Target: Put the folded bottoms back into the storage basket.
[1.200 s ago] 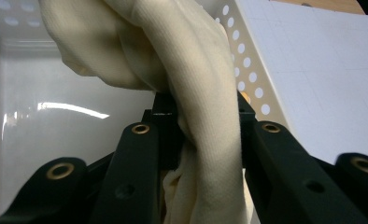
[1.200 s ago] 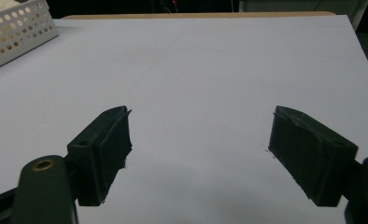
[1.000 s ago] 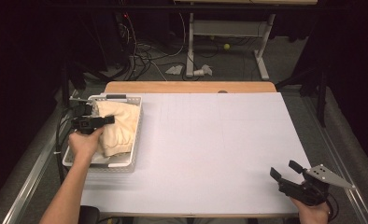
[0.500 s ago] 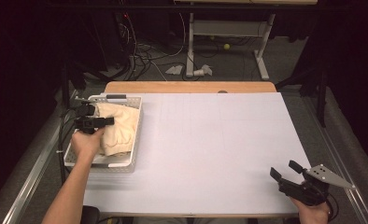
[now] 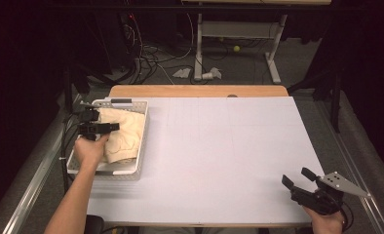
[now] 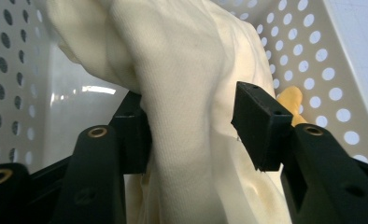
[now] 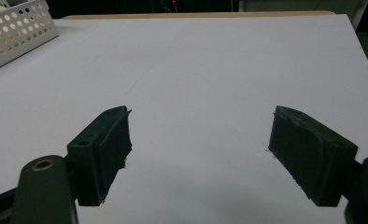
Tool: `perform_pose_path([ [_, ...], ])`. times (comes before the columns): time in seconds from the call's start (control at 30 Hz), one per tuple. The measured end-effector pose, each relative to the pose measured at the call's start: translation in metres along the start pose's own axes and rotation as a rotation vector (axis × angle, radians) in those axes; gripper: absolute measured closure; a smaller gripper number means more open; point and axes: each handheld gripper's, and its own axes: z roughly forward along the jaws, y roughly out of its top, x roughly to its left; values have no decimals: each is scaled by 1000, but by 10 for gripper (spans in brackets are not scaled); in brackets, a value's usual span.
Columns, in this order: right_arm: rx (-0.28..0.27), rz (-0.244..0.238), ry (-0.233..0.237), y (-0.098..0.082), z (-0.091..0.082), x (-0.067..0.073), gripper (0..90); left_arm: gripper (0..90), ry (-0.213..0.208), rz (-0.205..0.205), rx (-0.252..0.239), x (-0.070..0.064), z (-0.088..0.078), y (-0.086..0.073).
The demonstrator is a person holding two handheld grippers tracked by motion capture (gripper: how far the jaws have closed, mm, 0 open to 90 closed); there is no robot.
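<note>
**Bench stock: cloth in basket, two hand-held grippers**

Item 1. Left hand-held gripper: over the white perforated basket at the left of the bench, held by the person's left hand. Its jaws have just been opening and stand apart. In the left gripper view a fold of cloth runs up between them; one pad lies against the fold, the other pad stands just clear of it.

Item 2. Cream cloth: bunched inside the basket, directly ahead of and beneath the left hand-held gripper, with basket walls on both sides of it.

Item 3. Right hand-held gripper: low over the bench's near right corner, well apart from the basket. Jaws wide apart, with bare white bench surface between them. A corner of the basket sits far ahead to its left.
</note>
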Motion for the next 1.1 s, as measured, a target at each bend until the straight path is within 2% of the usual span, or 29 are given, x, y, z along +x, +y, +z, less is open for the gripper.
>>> perform_pose_path([
  [0.07, 0, 0, 0, 0, 0, 0, 216, 440, 6, -1, -7, 1, -1, 0],
  [0.43, 0, -1, -1, 0, 0, 0, 216, 414, 48, 16, -15, 2, -7, -2],
  [0.7, 0, -1, 0, 0, 0, 0, 216, 388, 67, 2, -29, 8, -14, -3],
  [0.87, 0, -2, -1, 0, 0, 0, 216, 381, 68, -6, -65, 11, -22, -4],
  [1.1, 1, -2, -3, 0, 0, 0, 216, 381, 62, 7, -106, 10, -33, -7],
])
